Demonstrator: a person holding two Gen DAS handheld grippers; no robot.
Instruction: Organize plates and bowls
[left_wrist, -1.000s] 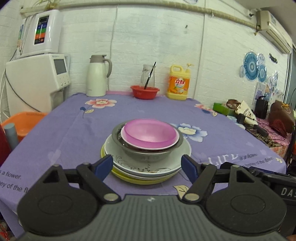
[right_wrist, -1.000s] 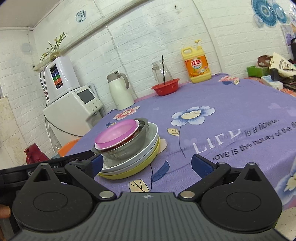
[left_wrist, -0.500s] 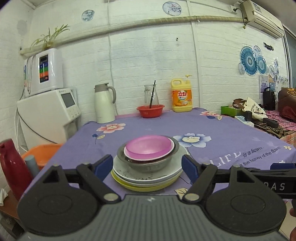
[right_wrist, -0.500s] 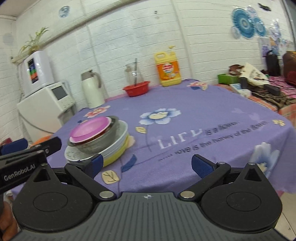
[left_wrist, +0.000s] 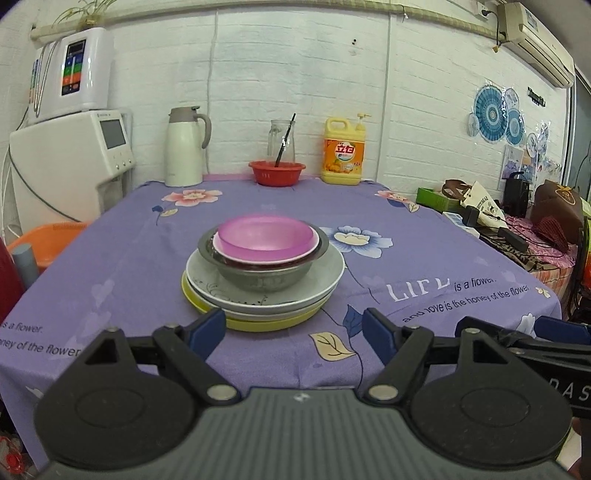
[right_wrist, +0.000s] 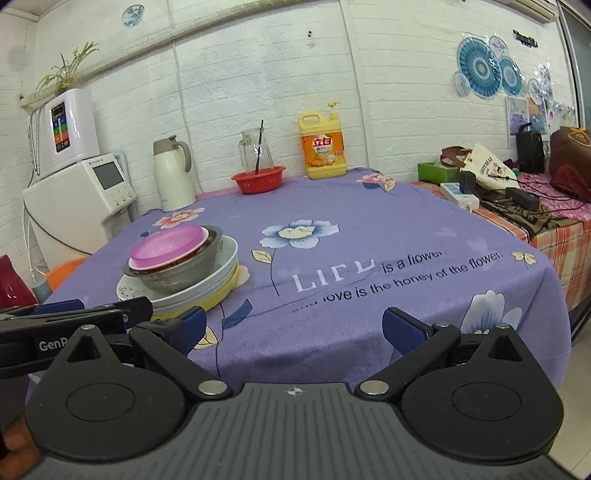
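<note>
Left gripper (left_wrist: 293, 330) and right gripper (right_wrist: 291, 326) stood spread apart, empty, near the dish stack (left_wrist: 262, 273); the pink bowl (left_wrist: 266, 236) sat topmost.

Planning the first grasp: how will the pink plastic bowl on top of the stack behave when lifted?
The pink plastic bowl looks thin-walled, so probably light. It sits loosely nested in the steel bowl, so it likely lifts free. Its glossy rim may slip between the pads.

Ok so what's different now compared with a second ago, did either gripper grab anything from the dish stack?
No grab. Both views shifted as the left gripper and right gripper were re-aimed, the left again looking down on the stack; both stayed open and empty. The pink bowl, metal bowl and plates stayed stacked.
</note>
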